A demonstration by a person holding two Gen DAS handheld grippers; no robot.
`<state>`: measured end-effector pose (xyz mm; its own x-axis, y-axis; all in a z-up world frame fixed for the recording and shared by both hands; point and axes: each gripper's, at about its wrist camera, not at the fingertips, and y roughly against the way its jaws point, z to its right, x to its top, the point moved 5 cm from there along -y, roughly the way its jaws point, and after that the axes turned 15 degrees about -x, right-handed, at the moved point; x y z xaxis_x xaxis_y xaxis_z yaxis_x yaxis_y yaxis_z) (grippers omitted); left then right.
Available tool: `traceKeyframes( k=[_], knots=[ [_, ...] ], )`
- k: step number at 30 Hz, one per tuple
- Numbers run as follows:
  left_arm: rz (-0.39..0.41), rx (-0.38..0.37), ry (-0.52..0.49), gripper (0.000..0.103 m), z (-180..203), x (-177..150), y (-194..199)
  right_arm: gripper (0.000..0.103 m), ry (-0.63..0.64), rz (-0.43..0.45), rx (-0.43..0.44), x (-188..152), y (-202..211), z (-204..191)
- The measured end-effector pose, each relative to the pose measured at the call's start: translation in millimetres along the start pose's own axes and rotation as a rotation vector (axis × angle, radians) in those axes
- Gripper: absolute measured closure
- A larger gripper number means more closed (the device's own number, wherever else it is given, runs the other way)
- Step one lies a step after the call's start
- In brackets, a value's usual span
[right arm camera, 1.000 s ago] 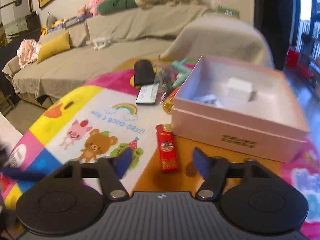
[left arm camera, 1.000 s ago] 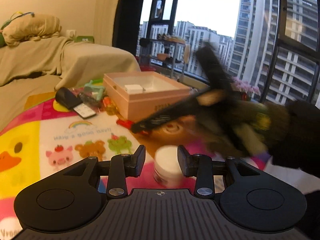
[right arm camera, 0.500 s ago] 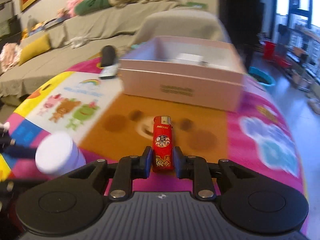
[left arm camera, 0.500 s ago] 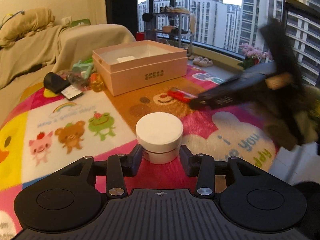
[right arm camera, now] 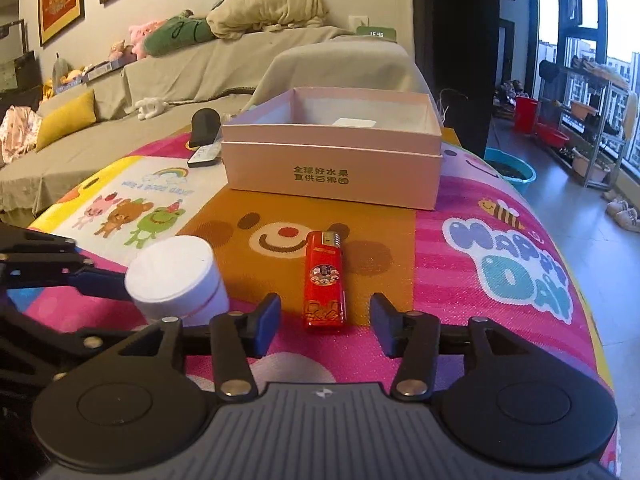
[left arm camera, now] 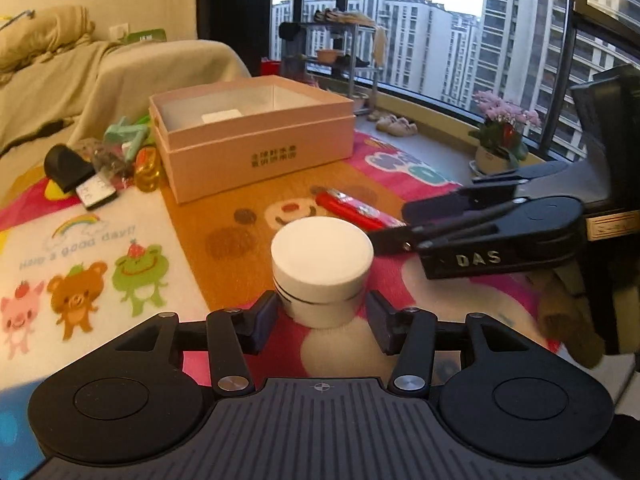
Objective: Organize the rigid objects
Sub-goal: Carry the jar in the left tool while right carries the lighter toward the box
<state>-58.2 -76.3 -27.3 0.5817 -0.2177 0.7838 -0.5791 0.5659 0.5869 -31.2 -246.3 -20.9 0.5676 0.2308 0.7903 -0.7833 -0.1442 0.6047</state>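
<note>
Two loose items lay on the play mat (right arm camera: 500, 280) before the pink box (right arm camera: 332, 160), likely bound for it: the white jar (left arm camera: 322, 268) between the left gripper (left arm camera: 322, 320)'s just-widened, non-touching jaws, and the red lighter (right arm camera: 324, 280) ahead of the right gripper (right arm camera: 324, 322)'s reopened jaws.

Matte black left gripper (left arm camera: 320, 322): ribbed body, 2 silver screws; right gripper (left arm camera: 390, 222) marked "DAS", perhaps hand-lettered.

I'm seeing the pink box's (right arm camera: 332, 168) near wall hiding most of its inside; only a white item (right arm camera: 356, 122) is peeking over, too little to identify. The jar (left arm camera: 322, 270) is covering part of the lighter (left arm camera: 352, 209), and the clutter (left arm camera: 120, 148) beside the box is blurring together.
</note>
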Motion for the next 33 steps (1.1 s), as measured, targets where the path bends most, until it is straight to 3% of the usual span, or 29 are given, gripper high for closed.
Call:
traceKeyframes(
  k=[6, 17, 22, 24, 29, 33],
  knots=[
    [0.004, 0.0, -0.055, 0.049, -1.4, 17.1, -22.9, 0.054, -0.039, -0.017, 0.019, 1.6, -0.7, 6.5],
    [0.04, -0.065, -0.093, 0.049, -10.1, 43.1, -41.8, 0.053, 0.007, -0.046, -0.098, 17.1, -18.5, 23.4],
    [0.07, -0.064, -0.066, 0.049, -13.4, 45.2, -44.1, 0.048, -0.1, -0.042, -0.089, 12.8, -21.2, 41.8],
    [0.053, -0.059, -0.065, 0.048, -13.5, 44.5, -48.6, 0.041, -0.139, -0.034, -0.101, 12.3, -19.7, 48.2],
    [-0.014, -0.062, -0.043, 0.048, -15.6, 40.9, -56.2, 0.04, -0.169, -0.038, -0.101, 10.9, -20.6, 51.9],
    [-0.039, -0.087, -0.041, 0.038, -13.4, 40.9, -57.4, 0.039, -0.179, -0.04, -0.101, 11.2, -21.7, 53.6]
  ],
)
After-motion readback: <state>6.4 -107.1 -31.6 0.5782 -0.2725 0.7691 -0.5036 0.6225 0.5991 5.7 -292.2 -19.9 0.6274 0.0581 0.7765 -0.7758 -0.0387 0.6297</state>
